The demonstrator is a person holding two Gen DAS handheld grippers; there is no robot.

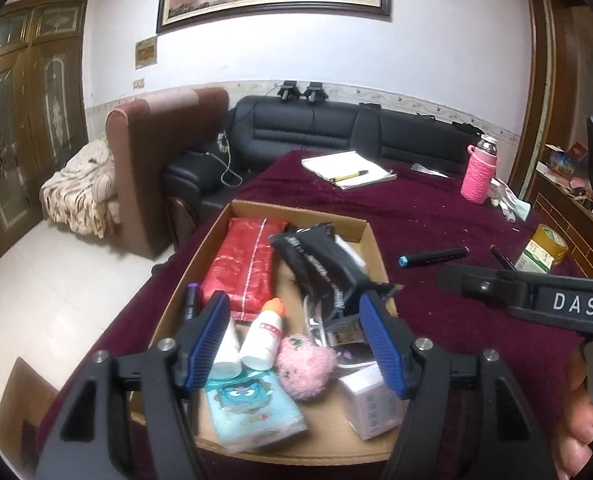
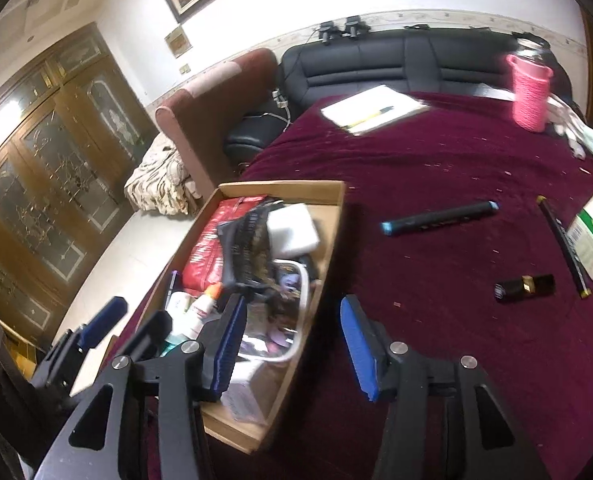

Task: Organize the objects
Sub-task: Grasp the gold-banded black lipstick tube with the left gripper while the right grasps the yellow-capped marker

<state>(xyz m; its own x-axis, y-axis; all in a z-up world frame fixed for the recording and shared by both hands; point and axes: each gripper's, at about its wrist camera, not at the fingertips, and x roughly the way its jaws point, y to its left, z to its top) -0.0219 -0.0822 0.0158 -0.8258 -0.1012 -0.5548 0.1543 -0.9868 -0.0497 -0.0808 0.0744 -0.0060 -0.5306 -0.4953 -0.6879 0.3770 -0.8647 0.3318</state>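
A cardboard box [image 1: 370, 236] [image 2: 332, 216] on the maroon tablecloth [image 1: 436, 208] holds a red packet [image 1: 240, 264], a black pouch [image 1: 320, 260], a small white bottle with an orange cap [image 1: 264, 334], a pink fluffy toy [image 1: 306, 364], a cartoon tissue pack [image 1: 252, 408] and a white box [image 1: 372, 400]. My left gripper [image 1: 296, 316] is open and empty above the box. My right gripper [image 2: 290, 316] is open and empty over the box's right wall. A black marker with blue ends [image 2: 440, 216] [image 1: 432, 257], a dark lipstick [image 2: 526, 287], a thin black pen [image 2: 562, 246] and a green-white carton [image 2: 592, 236] lie loose on the cloth.
A notepad with a yellow pen [image 1: 348, 170] [image 2: 372, 110] and a pink knitted bottle [image 1: 478, 174] [image 2: 530, 92] stand at the far side. A tape roll [image 1: 552, 240] sits at the right. A black sofa [image 1: 316, 128] and a brown armchair [image 1: 152, 160] are beyond the table.
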